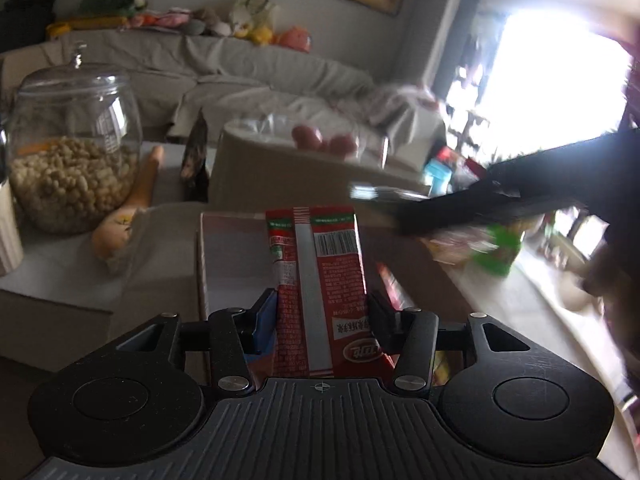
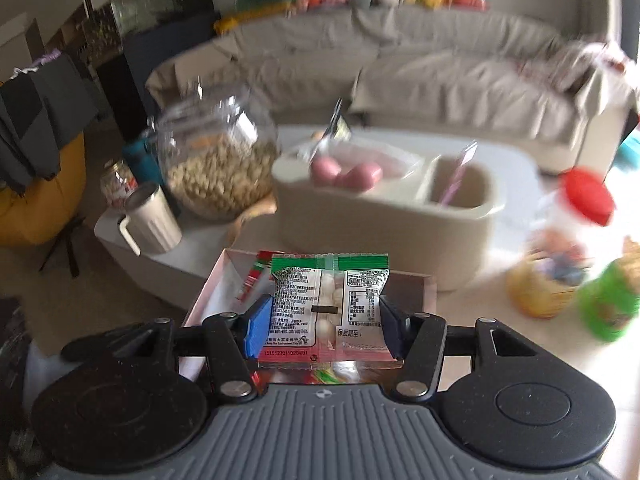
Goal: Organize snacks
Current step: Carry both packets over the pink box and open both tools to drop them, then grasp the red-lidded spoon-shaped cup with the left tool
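Observation:
My left gripper [image 1: 322, 312] is shut on a red snack packet [image 1: 320, 280] and holds it upright over an open cardboard box [image 1: 224, 256]. My right gripper [image 2: 324, 320] is shut on a clear snack packet with green and red edges [image 2: 328, 304], above the same box [image 2: 212, 284]. A red packet [image 2: 256, 276] lies in the box behind it. The right gripper also shows as a blurred black shape in the left wrist view [image 1: 480, 204].
A glass jar of nuts [image 2: 216, 164] and a ribbed cup [image 2: 154, 220] stand at the left. A beige two-part bin [image 2: 384, 208] with pink snacks sits behind the box. A red-lidded jar [image 2: 560, 248] and a green cup [image 2: 608, 304] stand at the right. A sofa is behind.

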Demonstrator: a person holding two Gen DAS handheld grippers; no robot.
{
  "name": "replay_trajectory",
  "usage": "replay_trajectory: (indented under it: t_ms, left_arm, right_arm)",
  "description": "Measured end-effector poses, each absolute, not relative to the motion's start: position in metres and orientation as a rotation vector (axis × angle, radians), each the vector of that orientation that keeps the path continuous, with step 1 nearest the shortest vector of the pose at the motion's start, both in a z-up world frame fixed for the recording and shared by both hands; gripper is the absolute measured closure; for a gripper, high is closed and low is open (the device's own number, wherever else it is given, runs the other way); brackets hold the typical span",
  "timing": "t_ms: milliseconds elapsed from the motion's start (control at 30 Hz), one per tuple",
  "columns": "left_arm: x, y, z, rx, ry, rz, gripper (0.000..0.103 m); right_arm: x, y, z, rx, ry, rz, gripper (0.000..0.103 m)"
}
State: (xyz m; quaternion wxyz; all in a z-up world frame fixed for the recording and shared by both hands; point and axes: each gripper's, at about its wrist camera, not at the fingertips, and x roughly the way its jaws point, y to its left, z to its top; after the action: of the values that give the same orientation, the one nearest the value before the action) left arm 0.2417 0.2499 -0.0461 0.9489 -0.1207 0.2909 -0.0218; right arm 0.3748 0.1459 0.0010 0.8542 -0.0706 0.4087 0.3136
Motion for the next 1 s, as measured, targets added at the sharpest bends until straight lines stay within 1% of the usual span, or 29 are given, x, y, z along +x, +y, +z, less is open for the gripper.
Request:
replay_trajectory:
  t_ms: [67, 167, 233, 300, 367, 400, 433, 567, 700, 867, 1000]
  left_arm:
    - [0.245, 0.242, -0.046, -0.198, 0.616, -0.035, 0.048]
    - [0.243, 0.242, -0.044, -0.199, 0.612, -0.037, 0.048]
    - [0.239, 0.246, -0.042, -0.21, 0.595, -0.032, 0.048]
    - [0.235, 0.251, -0.039, -0.229, 0.572, -0.025, 0.051]
    - [0.23, 0.255, -0.035, -0.251, 0.544, -0.023, 0.051]
    - [0.227, 0.256, -0.032, -0.263, 0.533, -0.023, 0.051]
    - [0.226, 0.258, -0.029, -0.274, 0.521, -0.022, 0.051]
    - [0.214, 0.262, -0.018, -0.348, 0.472, 0.026, 0.051]
    - [0.2, 0.257, -0.009, -0.401, 0.452, 0.039, 0.051]
    - [0.181, 0.216, 0.002, -0.371, 0.417, -0.05, 0.051]
    - [0.186, 0.161, -0.001, -0.294, 0.472, -0.228, 0.051]
  right_arm:
    - [0.39, 0.166, -0.019, -0.169, 0.918, 0.656, 0.047]
    - [0.407, 0.184, -0.048, -0.184, 1.026, 0.63, 0.047]
    - [0.41, 0.186, -0.053, -0.195, 1.031, 0.64, 0.047]
    - [0.406, 0.178, -0.046, -0.177, 1.004, 0.687, 0.045]
    - [0.399, 0.167, -0.03, -0.154, 0.947, 0.726, 0.037]
    - [0.394, 0.16, -0.021, -0.148, 0.914, 0.744, 0.028]
    - [0.389, 0.154, -0.012, -0.146, 0.881, 0.759, 0.024]
    - [0.37, 0.119, 0.016, -0.139, 0.807, 0.754, 0.024]
    - [0.357, 0.061, 0.026, -0.115, 0.768, 0.668, 0.024]
    - [0.347, -0.028, 0.007, -0.091, 0.774, 0.488, 0.023]
    - [0.34, -0.083, -0.021, -0.06, 0.829, 0.376, 0.024]
